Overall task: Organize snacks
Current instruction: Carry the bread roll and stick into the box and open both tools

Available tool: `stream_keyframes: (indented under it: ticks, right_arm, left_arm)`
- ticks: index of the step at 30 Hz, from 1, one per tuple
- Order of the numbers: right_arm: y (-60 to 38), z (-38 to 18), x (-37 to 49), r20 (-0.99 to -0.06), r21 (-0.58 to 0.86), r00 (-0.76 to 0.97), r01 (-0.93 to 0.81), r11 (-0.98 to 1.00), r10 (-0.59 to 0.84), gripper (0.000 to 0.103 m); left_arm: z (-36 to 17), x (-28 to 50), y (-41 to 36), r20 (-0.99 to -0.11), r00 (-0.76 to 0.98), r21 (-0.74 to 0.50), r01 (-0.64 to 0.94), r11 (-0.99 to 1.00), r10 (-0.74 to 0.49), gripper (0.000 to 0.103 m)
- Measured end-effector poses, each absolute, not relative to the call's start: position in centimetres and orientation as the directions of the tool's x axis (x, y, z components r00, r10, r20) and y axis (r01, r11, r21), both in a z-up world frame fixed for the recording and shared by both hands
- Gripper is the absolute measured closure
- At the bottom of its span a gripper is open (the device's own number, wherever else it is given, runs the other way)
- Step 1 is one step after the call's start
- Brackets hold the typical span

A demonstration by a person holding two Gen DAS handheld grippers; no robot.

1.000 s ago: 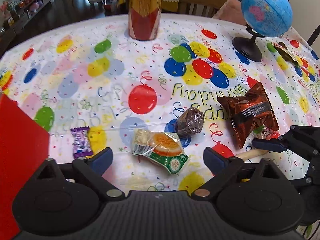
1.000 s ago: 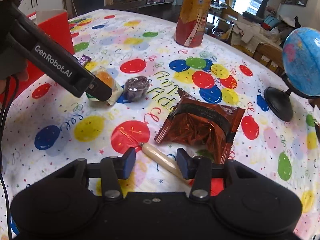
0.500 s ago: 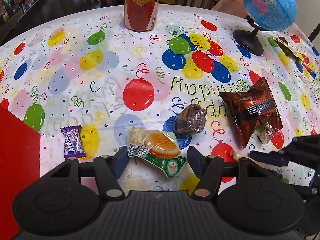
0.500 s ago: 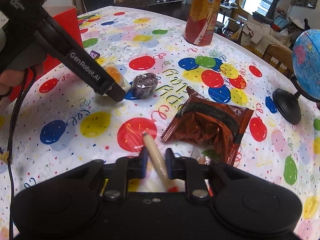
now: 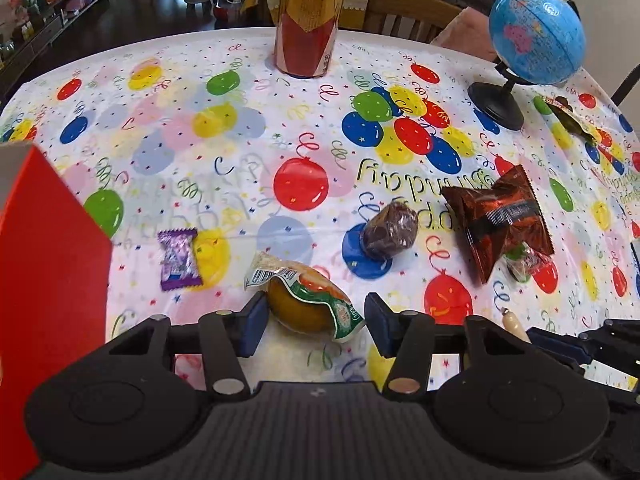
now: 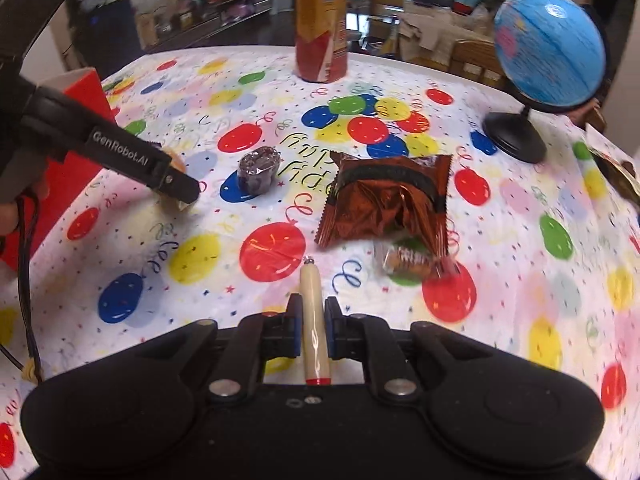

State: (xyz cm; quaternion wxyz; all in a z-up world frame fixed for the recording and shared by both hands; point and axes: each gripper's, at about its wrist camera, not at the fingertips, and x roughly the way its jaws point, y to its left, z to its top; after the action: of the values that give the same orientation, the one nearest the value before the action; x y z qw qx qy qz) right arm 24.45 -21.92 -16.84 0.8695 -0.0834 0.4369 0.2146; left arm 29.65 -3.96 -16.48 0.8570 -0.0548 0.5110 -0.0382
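Right tool [image 6: 313, 330] pinching sausage stick [image 6: 312, 312]; left tool [image 5: 312, 322] closing around orange snack pack [image 5: 306, 300], contact unclear.

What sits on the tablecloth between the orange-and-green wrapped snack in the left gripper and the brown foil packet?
In the left wrist view, a dark round wrapped snack lies between the orange-and-green wrapped snack and the brown foil packet, resting on a blue balloon print.

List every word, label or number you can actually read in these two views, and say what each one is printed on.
"GenRobot.AI": white letters on the side of the left gripper.
"Happy Birthday": on the balloon tablecloth, upside down and partly covered.
Print on the bottle, orange-and-green snack packet, purple candy, brown foil packet and globe: too small or blurred.
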Motion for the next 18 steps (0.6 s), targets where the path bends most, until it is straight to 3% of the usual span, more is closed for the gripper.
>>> stream_keyframes:
  ticks: [18]
  right_arm:
    - [-19.1,-8.9,18.2,-0.701,0.164,0.614,-0.356,0.92,0.363,0.094]
  left_arm:
    - [-9.3,21.6,-0.5,-0.821,0.53,-0.211,0.061,0.976,-0.211,0.051]
